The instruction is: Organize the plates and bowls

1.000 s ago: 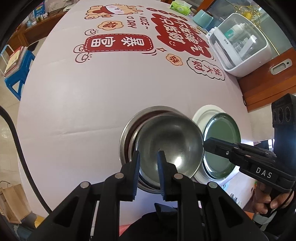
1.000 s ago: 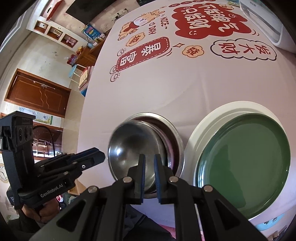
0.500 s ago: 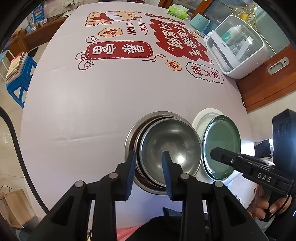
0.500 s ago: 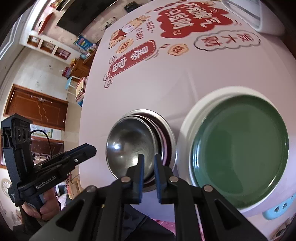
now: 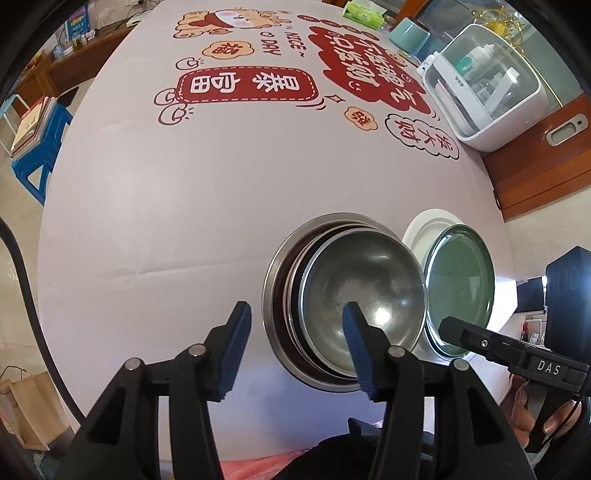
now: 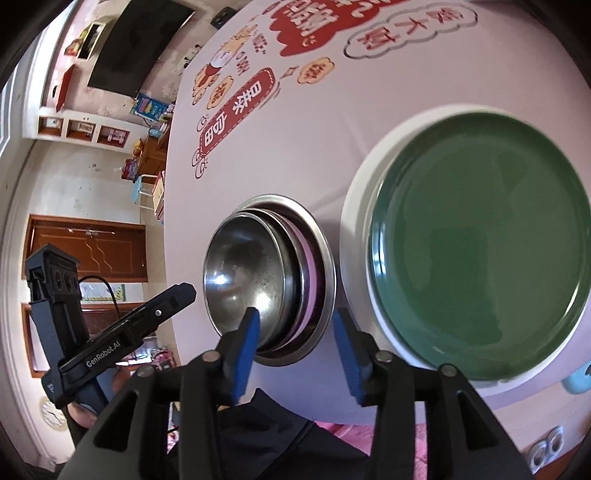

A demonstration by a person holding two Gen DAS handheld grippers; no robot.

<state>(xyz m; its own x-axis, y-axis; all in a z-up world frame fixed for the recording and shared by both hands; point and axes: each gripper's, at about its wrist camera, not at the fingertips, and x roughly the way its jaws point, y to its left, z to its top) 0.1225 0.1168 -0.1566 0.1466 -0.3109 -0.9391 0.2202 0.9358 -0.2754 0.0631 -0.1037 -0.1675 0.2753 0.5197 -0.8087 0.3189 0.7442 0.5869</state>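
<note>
A stack of steel bowls (image 5: 354, 295) (image 6: 258, 273) sits near the table's front edge, the top bowl tilted inside the wider ones. Right of it a green plate (image 5: 460, 288) (image 6: 480, 243) lies on a white plate (image 5: 417, 229) (image 6: 354, 229). My left gripper (image 5: 295, 314) hovers over the stack's near left rim, its jaws opening, pads clear of the metal. My right gripper (image 6: 295, 317) hangs over the stack's near right rim, jaws also opening, nothing pressed between them. Each gripper shows in the other's view: the right gripper (image 5: 498, 350), the left gripper (image 6: 147, 314).
A pale tablecloth (image 5: 221, 184) with red print covers the round table. At the far right stand a white lidded container (image 5: 487, 88), a teal cup (image 5: 410, 35) and a tissue box (image 5: 365, 14). A blue stool (image 5: 33, 147) with books stands off the left edge.
Both grippers were shut on the top bowl's rim a second ago; both have opened and let it go. The bowl has settled into the stack. The right gripper rolled and shifted toward the plates.
</note>
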